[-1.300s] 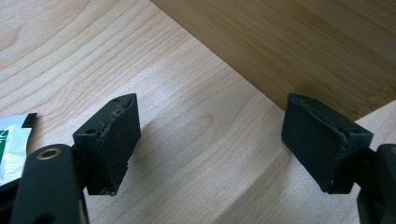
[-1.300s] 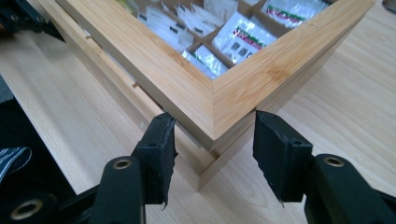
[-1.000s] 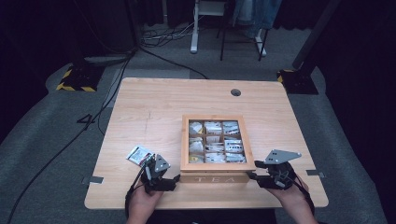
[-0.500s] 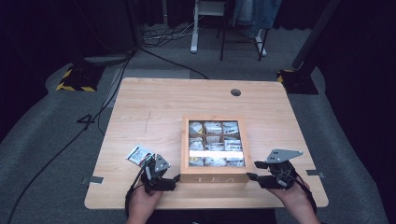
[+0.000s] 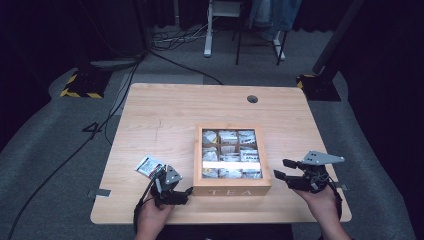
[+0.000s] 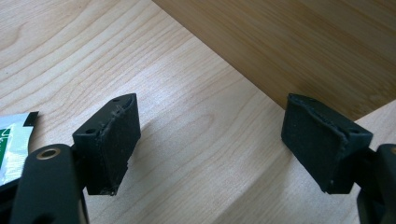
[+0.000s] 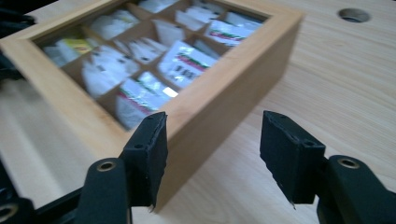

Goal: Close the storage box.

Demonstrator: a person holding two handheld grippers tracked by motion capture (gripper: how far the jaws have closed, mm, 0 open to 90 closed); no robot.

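A wooden tea box (image 5: 232, 190) marked TEA sits mid-table, its window showing compartments of tea bags (image 5: 229, 137). My left gripper (image 5: 186, 192) rests low on the table just left of the box's front corner, open, with bare wood between its pads (image 6: 210, 140). The box's side wall (image 6: 289, 42) rises just beyond them. My right gripper (image 5: 281, 168) hovers to the right of the box, open. In the right gripper view the box's near corner (image 7: 210, 116) stands just ahead of the open gripper (image 7: 212, 149), apart from it.
A loose green and white tea packet (image 5: 149, 166) lies on the table left of the box, beside my left gripper, and shows at the edge as the packet (image 6: 11, 144). A cable hole (image 5: 252, 99) sits at the table's far side. Floor cables and stands lie beyond.
The box's front edge now sits slightly nearer the person. My right gripper has shifted right, away from the box. The left gripper has barely moved.
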